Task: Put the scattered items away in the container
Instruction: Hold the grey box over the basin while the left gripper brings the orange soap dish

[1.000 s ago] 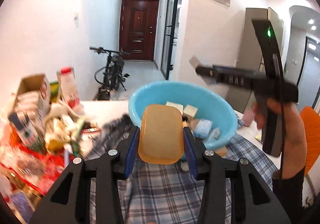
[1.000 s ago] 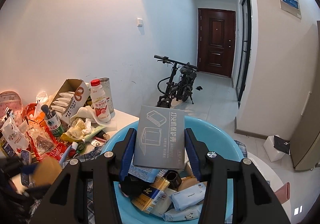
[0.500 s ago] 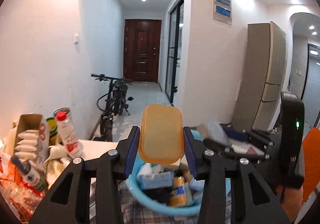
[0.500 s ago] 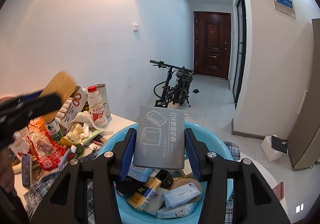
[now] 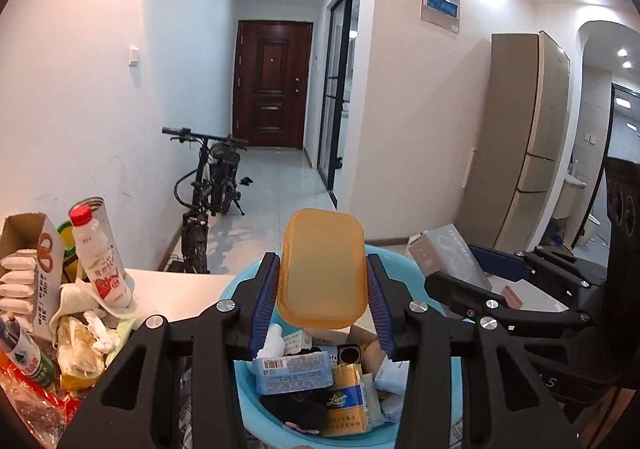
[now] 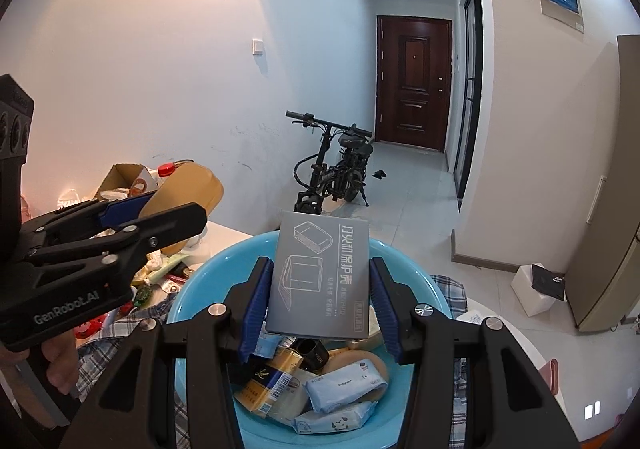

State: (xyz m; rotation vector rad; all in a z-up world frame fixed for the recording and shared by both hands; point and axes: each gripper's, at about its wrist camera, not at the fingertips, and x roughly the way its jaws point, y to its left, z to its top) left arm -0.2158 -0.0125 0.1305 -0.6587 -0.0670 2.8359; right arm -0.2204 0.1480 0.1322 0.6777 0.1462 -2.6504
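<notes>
My left gripper (image 5: 322,289) is shut on an amber plastic lid (image 5: 323,269) and holds it upright above the light blue basin (image 5: 244,381). My right gripper (image 6: 318,301) is shut on a flat grey box (image 6: 320,275) with line drawings, held upright above the same basin (image 6: 200,289). The basin holds several items: tissue packs (image 6: 344,383), a yellow and blue carton (image 5: 348,405) and a black cup (image 6: 310,353). The right gripper with its box (image 5: 448,261) shows at the right of the left wrist view. The left gripper with the lid (image 6: 192,189) shows at the left of the right wrist view.
A heap of clutter lies left of the basin: a milk bottle (image 5: 100,257), an open cardboard box of snacks (image 5: 28,265), wrappers and a green bottle (image 5: 24,357). A checked cloth (image 6: 112,333) covers the white table (image 5: 176,289). A bicycle (image 6: 336,169) stands on the floor beyond.
My left gripper has carried the amber lid up from the table side to above the basin, beside my right gripper. The right gripper has held the grey box nearly still.
</notes>
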